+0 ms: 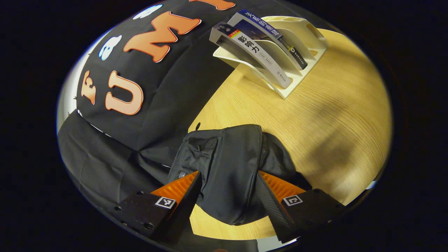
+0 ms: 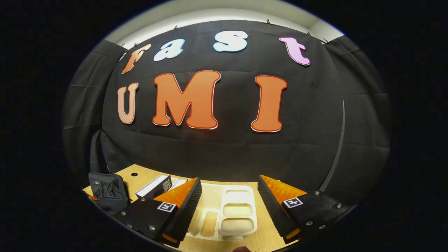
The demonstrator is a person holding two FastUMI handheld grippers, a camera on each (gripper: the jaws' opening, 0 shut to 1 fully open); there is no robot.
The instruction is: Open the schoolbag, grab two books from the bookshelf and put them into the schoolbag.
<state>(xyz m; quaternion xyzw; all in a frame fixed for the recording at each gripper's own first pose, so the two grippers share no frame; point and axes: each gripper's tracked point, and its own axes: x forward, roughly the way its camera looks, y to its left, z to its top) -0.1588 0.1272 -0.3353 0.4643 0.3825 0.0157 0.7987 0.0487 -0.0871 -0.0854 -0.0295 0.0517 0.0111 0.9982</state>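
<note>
Gripping the schoolbag (image 1: 227, 175), the left gripper (image 1: 229, 192) has black fabric bunched between its two fingers, and they look pressed against it on both sides, right by the zipper line (image 1: 255, 171). In the left gripper view the bag slumps on the wooden table (image 1: 332, 115) at the near edge, and the zip along its top seems closed, so my read is we're at the opening step. Further right and back sits the white bookshelf (image 1: 297, 45), two books (image 1: 255, 45) leaning in its slots, well apart from the bag. In the right gripper view the bag shows at far left and the books lean just behind one finger. The right gripper (image 2: 229, 203) hangs above the rack with its jaws spread wide, nothing between them. Next call, I'd say: the left pins the bag while the right goes for the zipper pull, a small target that wants a precise pinch.
</note>
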